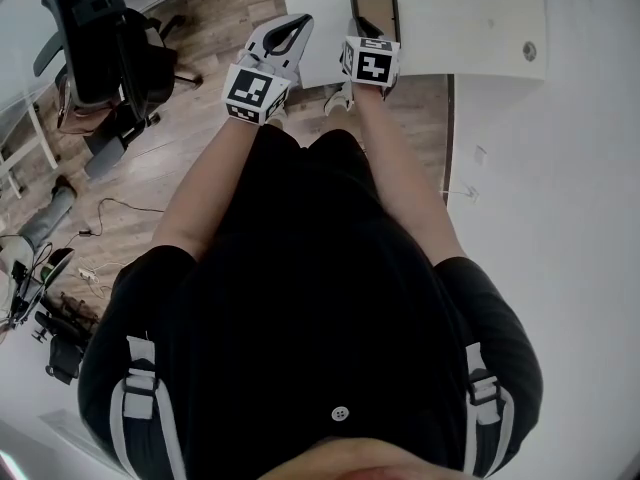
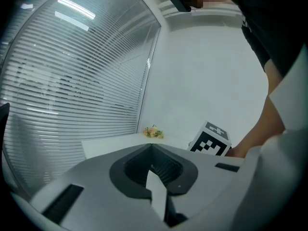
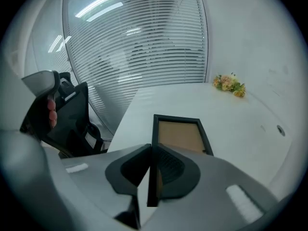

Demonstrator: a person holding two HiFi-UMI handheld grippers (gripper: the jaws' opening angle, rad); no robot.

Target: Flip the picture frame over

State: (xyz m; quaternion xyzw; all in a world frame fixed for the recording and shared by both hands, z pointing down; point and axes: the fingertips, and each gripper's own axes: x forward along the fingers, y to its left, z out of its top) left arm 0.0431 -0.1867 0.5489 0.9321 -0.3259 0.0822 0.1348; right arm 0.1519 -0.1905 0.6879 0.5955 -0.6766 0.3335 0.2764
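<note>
Right gripper [image 3: 151, 153] clamped on the left black rail of the picture frame [image 3: 180, 134], the rail running straight between the two jaws; left gripper [image 2: 152, 148] jaws together, nothing in them, held off the table's edge over the wood floor [image 1: 205, 28]; frame sits at the near edge of the white table [image 3: 240, 124], brown panel up, black border round it; long axis points away from the person, in line with the right gripper's jaws, short end nearest; whether the near end is off the surface I cannot tell. Head view has both grippers [image 1: 288, 30] [image 1: 367, 30] side by side, frame [image 1: 376, 10] half covered by the right one, office chair [image 1: 100, 48] to the left; left gripper view misses the frame, shows flowers [image 2: 153, 133] on the table's far side, blinds [image 2: 72, 95], and the right gripper's marker cube; right gripper view alone shows the jaws' hold on the rail.
</note>
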